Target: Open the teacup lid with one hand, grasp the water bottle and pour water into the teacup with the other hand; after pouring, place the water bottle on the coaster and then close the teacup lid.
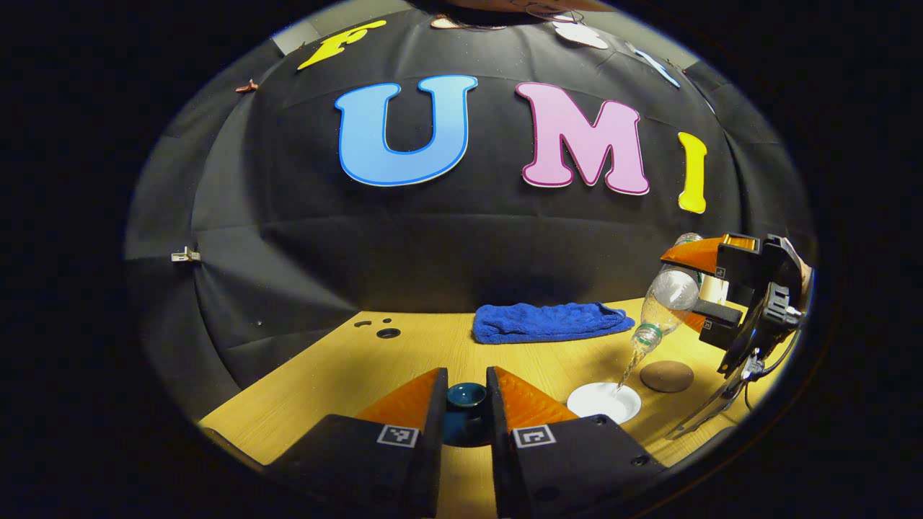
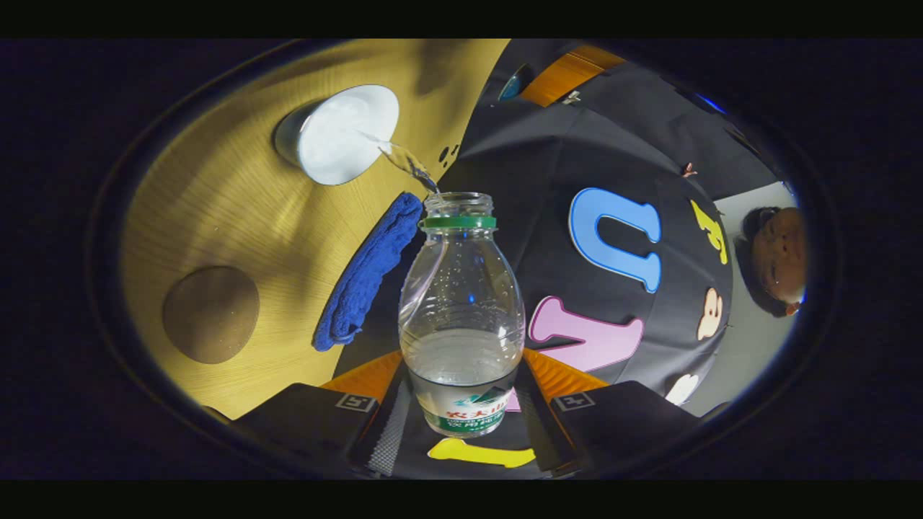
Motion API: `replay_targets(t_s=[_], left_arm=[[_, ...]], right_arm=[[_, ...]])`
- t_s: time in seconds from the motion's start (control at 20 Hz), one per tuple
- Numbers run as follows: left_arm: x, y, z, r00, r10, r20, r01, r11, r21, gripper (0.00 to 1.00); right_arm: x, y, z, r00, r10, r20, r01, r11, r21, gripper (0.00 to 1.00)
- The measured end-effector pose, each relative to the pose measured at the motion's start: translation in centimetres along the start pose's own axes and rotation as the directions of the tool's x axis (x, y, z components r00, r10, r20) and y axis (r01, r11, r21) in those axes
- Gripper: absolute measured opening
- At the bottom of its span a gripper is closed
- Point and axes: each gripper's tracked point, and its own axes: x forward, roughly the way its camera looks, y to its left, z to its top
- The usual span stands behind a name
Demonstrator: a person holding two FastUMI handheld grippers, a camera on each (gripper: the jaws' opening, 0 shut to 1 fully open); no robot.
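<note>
Step in hand: pouring; a thin stream of water ran from the mouth of the clear plastic water bottle with a green neck ring [image 2: 461, 303] into the white round teacup [image 2: 339, 133] on the pale wooden table [image 2: 216, 209]
Right gripper [image 2: 461, 414]: its two fingers were closed against the bottle's lower body, one on each side, holding it tipped steeply, mouth down toward the cup
Left gripper [image 1: 466, 411]: its fingers stood a narrow gap apart with the dark teal glazed teacup lid [image 1: 466, 404] between them; whether both pressed on it I could not tell from where it showed
Where things lay: the cup stood open, just beside the round brown cork coaster [image 1: 667, 375]; a folded blue towel [image 1: 548, 321] lay behind them, near the booth wall
Doing it well: I judged the tilt should be kept steady, so the stream keeps landing inside the rim, and eased upright slowly to avoid a dribble on the table; the lid should be held well clear of the cup
Watch for: the bottle looked under half full, so a steeper tilt could bring a gulp and a splash
Hard to make out: the water level inside the cup could not be read; the lid's underside and knob were hidden behind the fingers; the bottle's base was cut off low in the right gripper view
</note>
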Motion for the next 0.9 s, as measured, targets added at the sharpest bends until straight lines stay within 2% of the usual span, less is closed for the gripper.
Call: replay_targets(t_s=[0.1,0.2,0.25,0.3,0.4,0.8,0.85,0.9], left_arm=[[-0.1,0.1,-0.2,1.000,0.004,0.000,-0.004,1.000,0.004,0.29],[-0.3,0.2,-0.2,1.000,0.003,0.000,-0.003,1.000,0.009,0.33],[-0.3,0.2,-0.4,1.000,0.002,-0.001,-0.001,1.000,0.011,0.33],[-0.3,0.3,-0.3,1.000,0.001,-0.001,-0.001,1.000,0.009,0.33],[-0.4,0.5,-0.3,1.000,0.003,0.000,-0.003,1.000,0.004,0.33],[-0.6,1.1,-0.4,1.000,0.020,0.005,-0.020,1.000,-0.003,0.33],[-0.7,1.3,-0.3,1.000,0.024,0.008,-0.024,1.000,-0.005,0.37],[-0.8,1.4,-0.3,1.000,0.029,0.009,-0.029,1.000,-0.008,0.33]], right_arm=[[0.1,0.0,0.0,1.000,-0.007,0.010,0.007,1.000,-0.010,0.74],[-0.1,-0.1,0.2,1.000,-0.018,0.022,0.018,1.000,-0.025,0.74],[-0.1,-0.1,0.2,0.999,-0.024,0.029,0.025,0.999,-0.035,0.77],[0.0,-0.2,0.2,0.999,-0.035,0.035,0.036,0.998,-0.047,0.74],[0.1,-0.3,0.2,0.997,-0.056,0.045,0.058,0.996,-0.067,0.74],[-1.6,-0.9,1.7,0.974,-0.176,0.144,0.196,0.970,-0.140,0.74],[-1.1,-1.7,2.0,0.971,-0.185,0.153,0.208,0.967,-0.149,0.73],[-0.8,-2.3,2.0,0.967,-0.199,0.161,0.225,0.961,-0.159,0.73]])
